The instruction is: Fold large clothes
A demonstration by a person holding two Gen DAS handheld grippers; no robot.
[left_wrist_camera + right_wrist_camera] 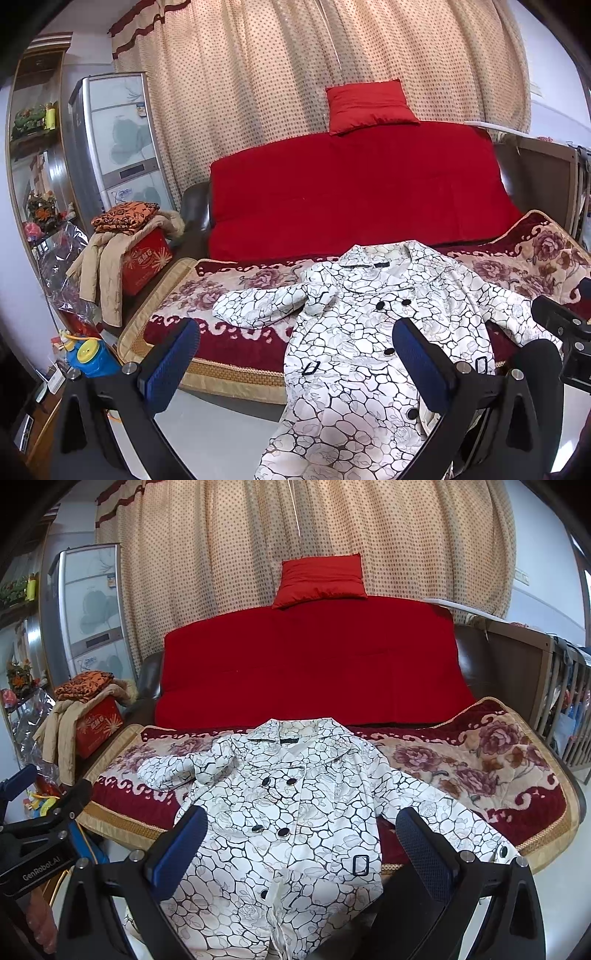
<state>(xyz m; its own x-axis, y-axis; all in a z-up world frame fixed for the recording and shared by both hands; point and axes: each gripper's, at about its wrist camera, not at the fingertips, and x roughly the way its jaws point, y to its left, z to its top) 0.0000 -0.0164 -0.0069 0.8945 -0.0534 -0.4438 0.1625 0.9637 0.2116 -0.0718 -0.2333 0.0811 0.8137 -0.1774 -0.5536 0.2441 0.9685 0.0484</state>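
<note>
Coat (288, 812) flat on floral blanket (480, 760); red cushion (321, 578) behind; both claws (295, 354) (301, 845) spread.

White cobblestone-print coat (291, 812) spread face-up on floral blanket (480, 760), right gripper (299, 842) wide open above it, red cushion (321, 579) at 12 o'clock

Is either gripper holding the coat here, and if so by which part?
Nothing is held. The left gripper and right gripper are both open, hovering in front of the white patterned coat spread on the sofa.
</note>
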